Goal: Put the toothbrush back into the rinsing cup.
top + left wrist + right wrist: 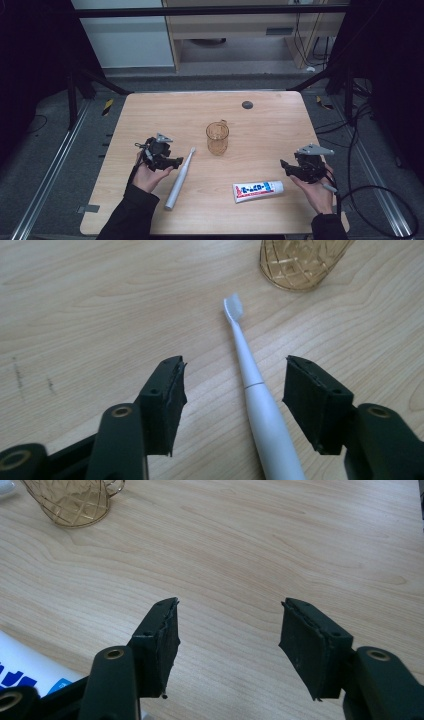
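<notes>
A white electric toothbrush (180,177) lies on the wooden table (150,115), its head pointing toward an amber glass cup (217,138). My left gripper (172,162) is just left of the brush, open. In the left gripper view the toothbrush (255,390) runs between the spread jaws of that gripper (234,385) without touching either pad, and the cup (300,262) stands beyond it. A white and blue toothpaste tube (257,191) lies front right. My right gripper (286,167) hovers open to the right of the tube, with bare wood between the jaws (227,625); the tube (25,672) shows low left and the cup (75,500) far left.
A small dark round spot (247,104) marks the table's far side. Metal rails and cables run along the floor on both sides. A pale cabinet (230,30) stands behind the table.
</notes>
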### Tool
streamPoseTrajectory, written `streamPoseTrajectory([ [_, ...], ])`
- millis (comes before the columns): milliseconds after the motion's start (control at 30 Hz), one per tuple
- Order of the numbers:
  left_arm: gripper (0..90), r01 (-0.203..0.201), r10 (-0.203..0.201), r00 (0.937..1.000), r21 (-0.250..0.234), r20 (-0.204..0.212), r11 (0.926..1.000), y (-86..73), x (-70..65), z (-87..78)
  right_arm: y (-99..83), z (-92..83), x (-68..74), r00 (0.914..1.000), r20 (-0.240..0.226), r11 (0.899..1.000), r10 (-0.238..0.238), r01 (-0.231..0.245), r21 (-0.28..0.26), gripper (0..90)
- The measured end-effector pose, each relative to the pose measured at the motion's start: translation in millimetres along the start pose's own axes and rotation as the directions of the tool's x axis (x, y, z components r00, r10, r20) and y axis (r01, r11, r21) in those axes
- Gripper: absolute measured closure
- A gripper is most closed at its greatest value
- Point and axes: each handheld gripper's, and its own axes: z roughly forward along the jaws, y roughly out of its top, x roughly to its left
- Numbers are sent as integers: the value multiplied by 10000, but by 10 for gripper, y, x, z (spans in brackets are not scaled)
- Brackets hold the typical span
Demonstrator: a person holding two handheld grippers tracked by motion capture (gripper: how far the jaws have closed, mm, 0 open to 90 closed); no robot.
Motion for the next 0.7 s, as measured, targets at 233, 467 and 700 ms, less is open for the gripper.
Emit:
streamPoseTrajectory([
  [233, 473, -150, 142, 9998, 615, 133, 9980, -34, -60, 90, -10, 27, 25, 9999, -113, 9999, -68, 69, 157, 408],
  [467, 490, -557, 550, 9984, 1341, 93, 9894, -71, -118, 205, -19, 65, 67, 9993, -123, 9985, -366, 371, 395, 409],
  [700, 502, -592, 585, 9982, 1458, 90, 9875, -88, -166, 266, -13, 59, 71, 9991, -195, 9985, -365, 373, 397, 416],
])
